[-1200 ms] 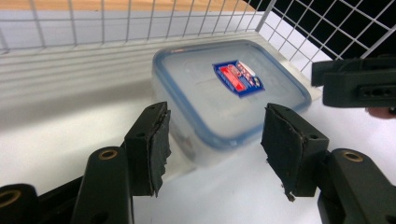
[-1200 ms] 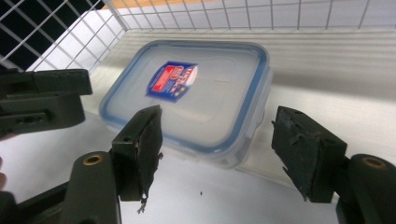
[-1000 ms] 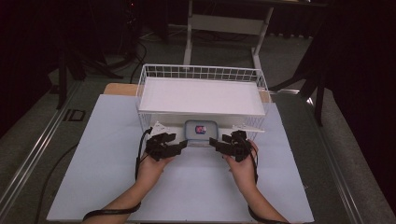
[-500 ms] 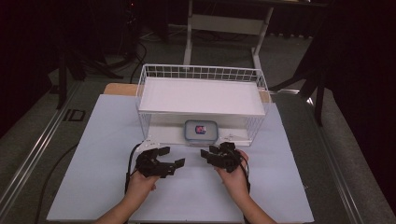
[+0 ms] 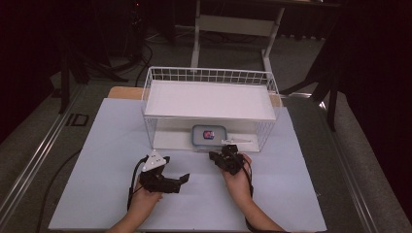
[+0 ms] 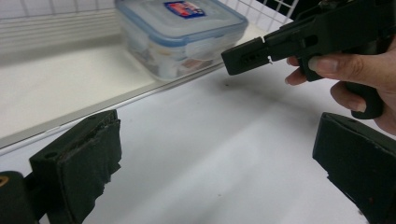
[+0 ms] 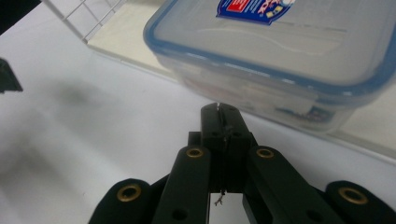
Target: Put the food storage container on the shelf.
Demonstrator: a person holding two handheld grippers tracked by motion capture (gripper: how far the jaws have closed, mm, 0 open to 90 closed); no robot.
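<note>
Box (image 5: 209, 135): clear, blue-rimmed lid with a label; sits under the shelf at the front edge of the rack base, lid on, nothing gripping it.
Rack (image 5: 210, 77): white wire, with a white shelf (image 5: 206, 99) above; stands at the far middle of the mat.
Mat (image 5: 97, 145): pale sheet that carries the rack and both grippers.
Small white item (image 5: 236, 141): lies on the rack base just right of the box; too small to identify.
Left gripper (image 5: 180, 180): jaws wide apart, nothing between them; low over the mat near its front edge, left of centre, well apart from the box.
Right gripper (image 5: 214, 156): jaws closed together, nothing between them; tip just before the box's near wall, apart from it as far as I can tell.
Progress: the box appears placed in the rack and let go, so the placing looks done. Judged left: draw both grippers clear to the mat's front edge.
</note>
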